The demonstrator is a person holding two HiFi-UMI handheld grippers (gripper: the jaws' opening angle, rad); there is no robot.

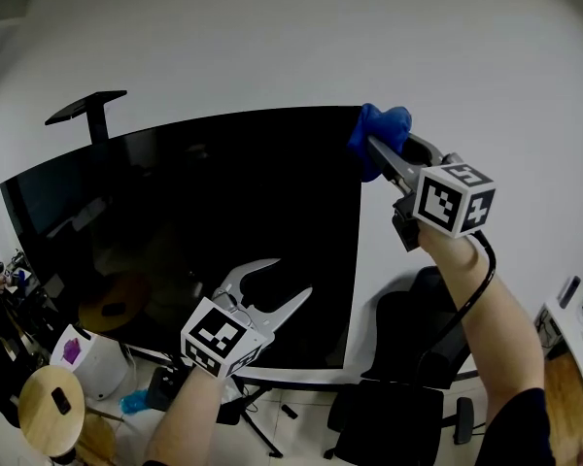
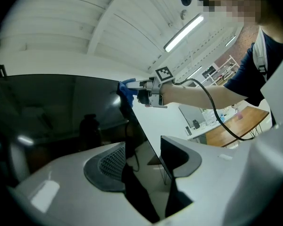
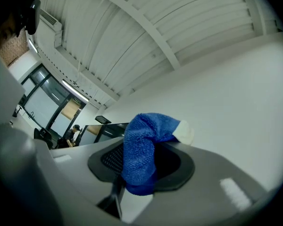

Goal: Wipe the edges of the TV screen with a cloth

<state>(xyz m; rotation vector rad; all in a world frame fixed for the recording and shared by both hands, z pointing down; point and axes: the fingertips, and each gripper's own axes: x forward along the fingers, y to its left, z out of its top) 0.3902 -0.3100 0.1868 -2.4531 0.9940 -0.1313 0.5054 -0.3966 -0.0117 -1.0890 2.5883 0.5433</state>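
Holding my left gripper (image 1: 290, 280) at 6 o'clock, I see its jaws standing apart before the lower right of the TV screen (image 1: 175, 221), whose long axis runs from 8 to 2. Farther off at 1 o'clock, my right gripper (image 1: 381, 155) is clamped on the bunched blue cloth (image 1: 387, 124), which points toward 11 at the screen's top right corner.

black office chair (image 1: 400, 408) on the floor, round wooden stool (image 1: 49, 411) nearby, white wall (image 1: 272, 37) behind
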